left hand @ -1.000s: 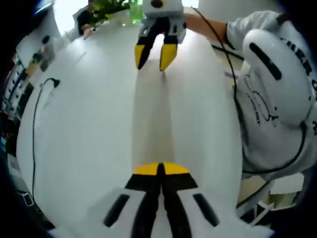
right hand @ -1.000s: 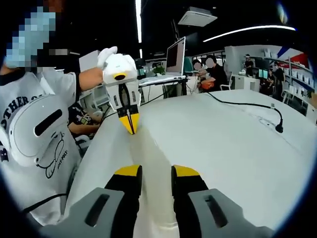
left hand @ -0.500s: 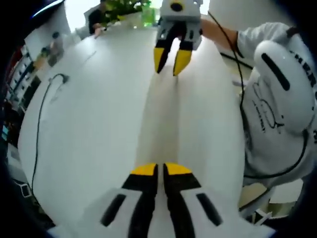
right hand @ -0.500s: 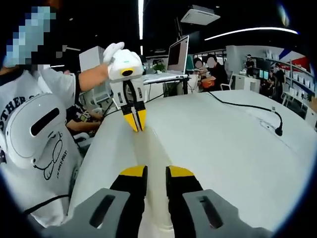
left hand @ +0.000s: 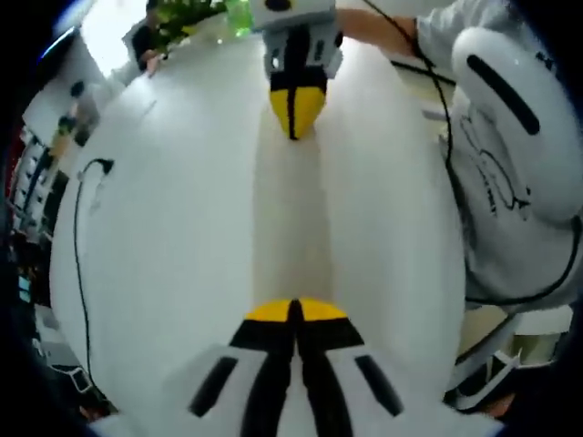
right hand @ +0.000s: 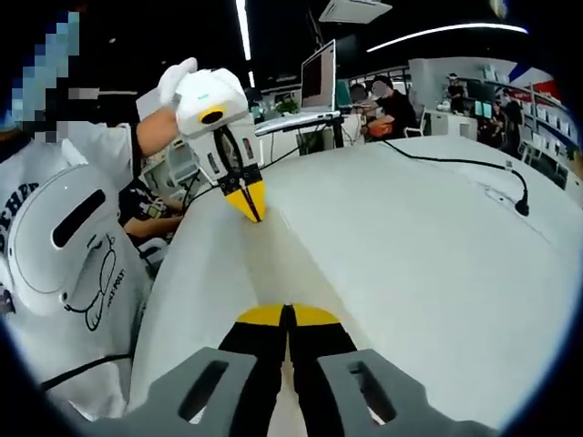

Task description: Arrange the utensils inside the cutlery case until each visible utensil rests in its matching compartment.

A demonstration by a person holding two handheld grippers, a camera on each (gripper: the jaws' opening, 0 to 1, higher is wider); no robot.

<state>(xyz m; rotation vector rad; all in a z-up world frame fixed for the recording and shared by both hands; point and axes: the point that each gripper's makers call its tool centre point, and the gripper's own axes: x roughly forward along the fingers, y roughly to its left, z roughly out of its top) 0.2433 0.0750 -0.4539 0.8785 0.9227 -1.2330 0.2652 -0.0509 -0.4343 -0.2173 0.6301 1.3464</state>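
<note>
A long pale cream case [left hand: 291,218] stretches across the white table [left hand: 164,273] between my two grippers; no utensils can be made out on it. My left gripper [left hand: 293,314] has its yellow-tipped jaws shut on the near end. At the far end my right gripper [left hand: 293,109] is shut on the case too. In the right gripper view the case [right hand: 278,259] runs from my right gripper [right hand: 287,316] up to my left gripper [right hand: 248,205], which a gloved hand holds. I cannot tell whether the case lies flat or is lifted.
A black cable with a plug [left hand: 91,173] lies on the table [right hand: 437,255] to one side, also seen as the cable [right hand: 524,205]. The person's white shirt [left hand: 519,137] is close along the table edge. A monitor [right hand: 319,77] and seated people [right hand: 383,100] are beyond the table.
My right gripper's jaws, open around the case a second ago, have shut on it. My left gripper opened slightly half a second ago and is shut again.
</note>
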